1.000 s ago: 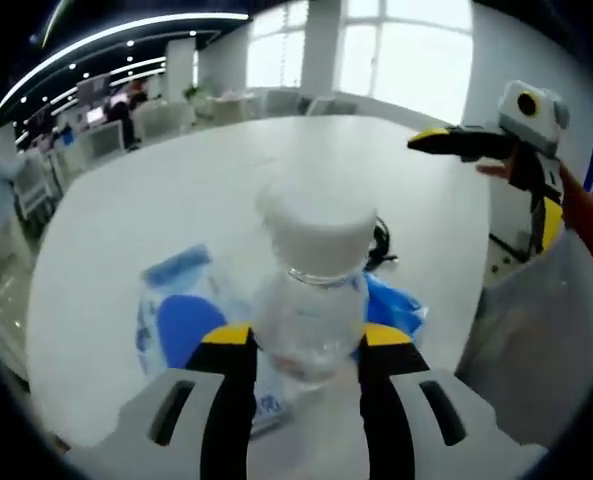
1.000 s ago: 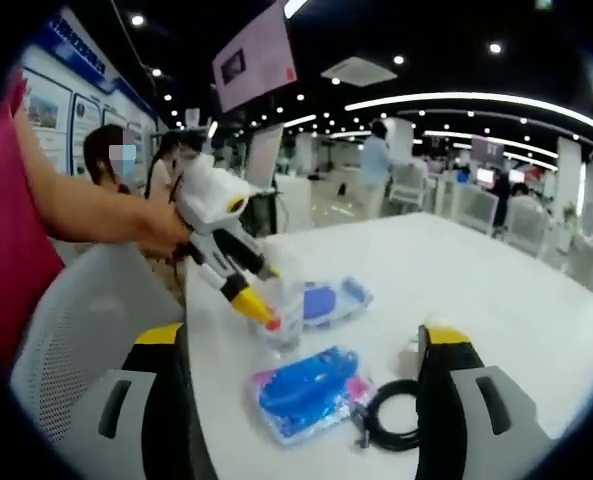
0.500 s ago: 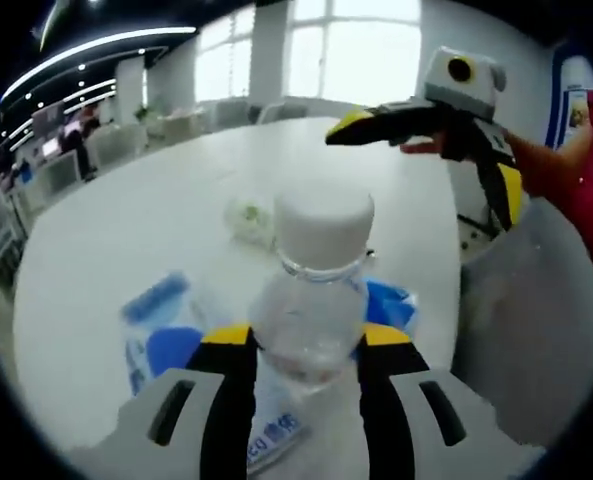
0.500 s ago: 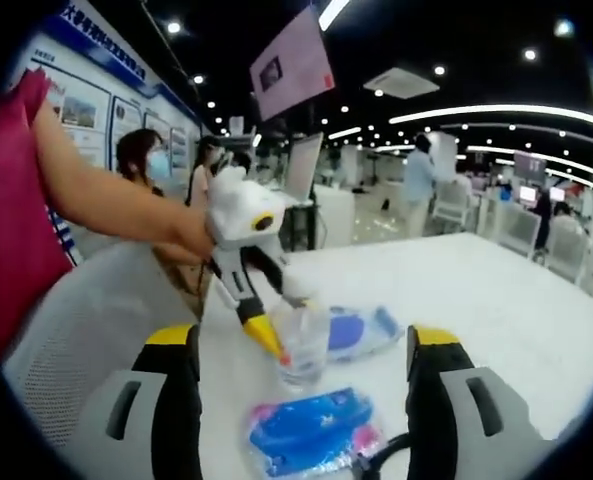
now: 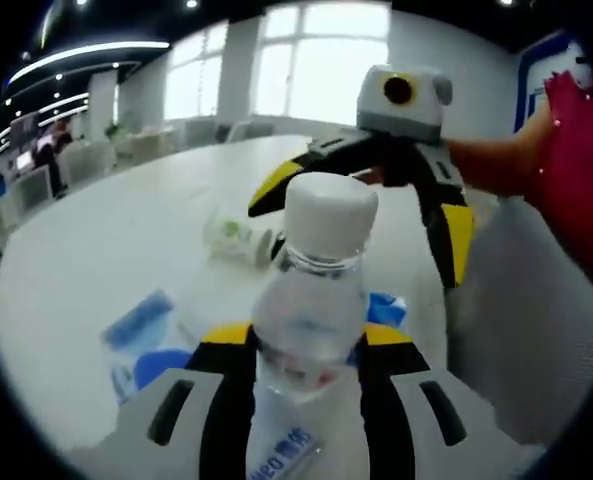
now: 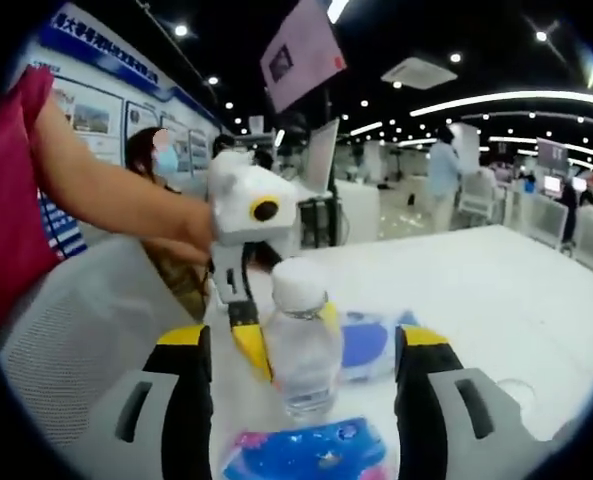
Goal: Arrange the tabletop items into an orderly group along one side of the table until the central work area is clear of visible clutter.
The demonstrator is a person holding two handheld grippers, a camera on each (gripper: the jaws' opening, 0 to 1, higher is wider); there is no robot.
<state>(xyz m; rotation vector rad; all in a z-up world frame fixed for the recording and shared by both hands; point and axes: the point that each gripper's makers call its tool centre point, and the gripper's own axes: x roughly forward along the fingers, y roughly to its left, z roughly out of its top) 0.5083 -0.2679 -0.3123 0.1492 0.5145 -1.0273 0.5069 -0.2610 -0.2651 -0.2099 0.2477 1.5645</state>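
Observation:
A clear plastic bottle [image 5: 311, 295] with a white cap stands upright between my left gripper's [image 5: 306, 338] yellow-and-black jaws, which are shut on its body. In the right gripper view the same bottle [image 6: 301, 350] shows with the left gripper [image 6: 288, 335] clamped on it from behind. My right gripper [image 6: 304, 338] is open wide, one jaw on each side of the bottle in that view. Seen from the left gripper, the right gripper [image 5: 361, 235] comes in from the right with its jaws spread just beyond the bottle.
On the white table [image 5: 96, 230] lie a blue packet [image 5: 136, 320], another blue packet [image 5: 388, 305] and a small crumpled wrapper [image 5: 231, 235]. A blue-and-pink packet [image 6: 306, 450] lies near the front edge. A grey mesh chair [image 6: 66, 340] stands at the table's side, and people stand behind it.
The right gripper has come much closer to the bottle, its open jaws now flanking it. The left gripper has stayed shut on the bottle.

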